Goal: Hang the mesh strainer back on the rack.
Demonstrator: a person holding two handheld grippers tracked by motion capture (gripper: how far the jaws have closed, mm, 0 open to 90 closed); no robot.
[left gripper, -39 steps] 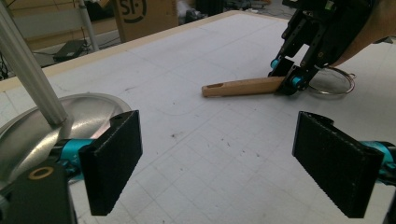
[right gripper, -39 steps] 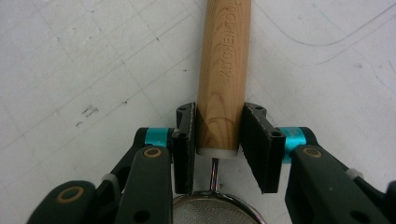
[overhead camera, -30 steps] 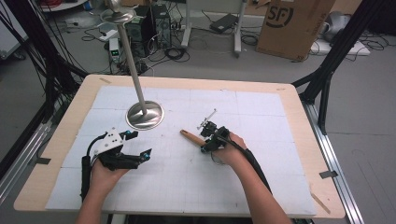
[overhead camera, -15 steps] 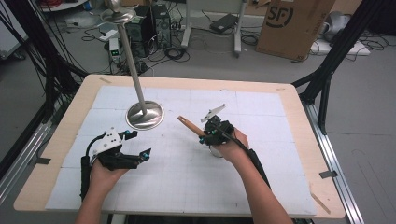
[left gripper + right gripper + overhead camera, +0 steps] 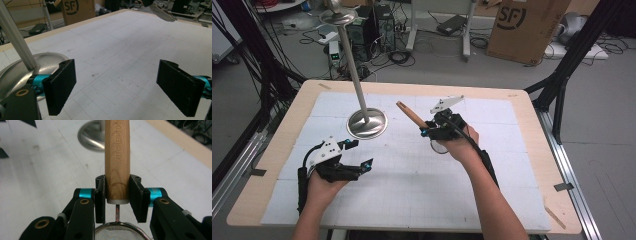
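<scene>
Strainer: wooden handle stamped "KITCHEN TOOL" clamped in the right tool; mesh bowl sits just below the jaws, joined by a thin metal stem.
Strainer position: held above the tabletop near its middle, handle angled up and away toward the stand.
Right tool: jaws closed tight on the handle's lower end.
Left tool: jaws spread wide, nothing between them, low over the white mat at the person's left.
Stand: round metal base with a slanted pole, beyond the left tool.
</scene>
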